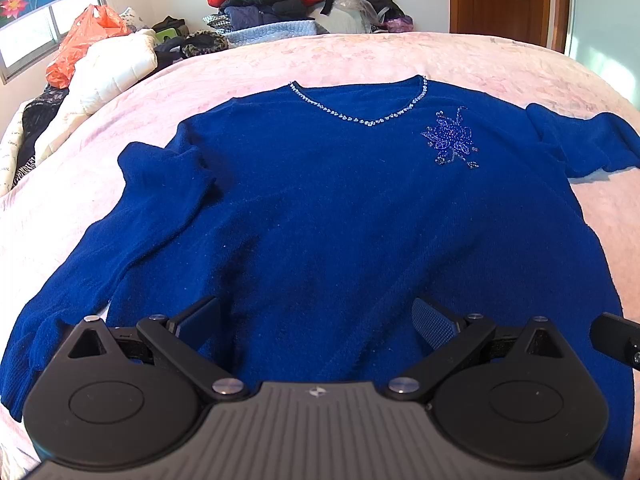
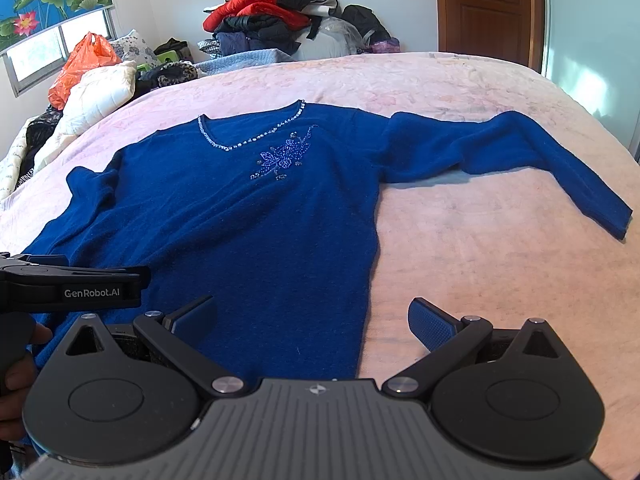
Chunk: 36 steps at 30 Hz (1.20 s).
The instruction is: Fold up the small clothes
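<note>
A royal-blue knitted V-neck sweater [image 1: 320, 208] with a beaded neckline is seen laid flat, front up, on a pale pink bedspread [image 1: 360, 56], filling the middle of both frames. A beaded blue flower motif [image 1: 452, 140] is sewn on its chest, right of centre in the left wrist view. In the right wrist view 1 sleeve [image 2: 520, 152] is stretched toward the right edge of the frame; in the left wrist view the other sleeve [image 1: 100, 248] is bent down toward the lower left. The left gripper [image 1: 316, 320] is held over the sweater's lower part at the bottom of the frame, its 2 fingers spread wide apart with nothing between them. The right gripper [image 2: 312, 320] is likewise spread apart and empty, above the sweater's side edge. A pile of mixed clothes [image 2: 272, 16] is heaped at the upper centre, beyond the bed.
</note>
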### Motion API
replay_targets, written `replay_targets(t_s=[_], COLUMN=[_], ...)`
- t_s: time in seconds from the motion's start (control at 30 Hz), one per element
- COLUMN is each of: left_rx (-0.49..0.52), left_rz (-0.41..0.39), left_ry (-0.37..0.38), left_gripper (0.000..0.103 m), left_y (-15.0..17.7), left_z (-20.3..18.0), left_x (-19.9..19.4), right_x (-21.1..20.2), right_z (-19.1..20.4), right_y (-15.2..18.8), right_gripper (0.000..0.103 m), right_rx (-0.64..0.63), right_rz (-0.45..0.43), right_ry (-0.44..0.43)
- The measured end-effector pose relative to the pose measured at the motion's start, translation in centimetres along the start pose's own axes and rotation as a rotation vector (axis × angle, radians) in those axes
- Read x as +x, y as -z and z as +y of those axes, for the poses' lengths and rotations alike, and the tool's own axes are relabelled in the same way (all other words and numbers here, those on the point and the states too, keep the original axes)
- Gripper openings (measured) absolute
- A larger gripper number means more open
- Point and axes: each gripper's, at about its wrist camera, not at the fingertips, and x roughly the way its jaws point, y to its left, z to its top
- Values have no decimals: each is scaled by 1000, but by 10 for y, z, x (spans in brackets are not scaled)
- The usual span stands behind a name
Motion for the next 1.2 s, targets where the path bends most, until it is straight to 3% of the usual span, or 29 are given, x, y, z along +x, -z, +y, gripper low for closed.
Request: replay_targets(t_s=[1.2], left_rx=[7], left_rz=[7], left_ry=[-5], left_gripper=[103], left_y=[1], left_z=[-2], left_x=[3], right_x=[-1], right_z=[-5], right_y=[2], right_gripper=[103], right_rx=[-10], right_rz=[-22], right_ry=[-11])
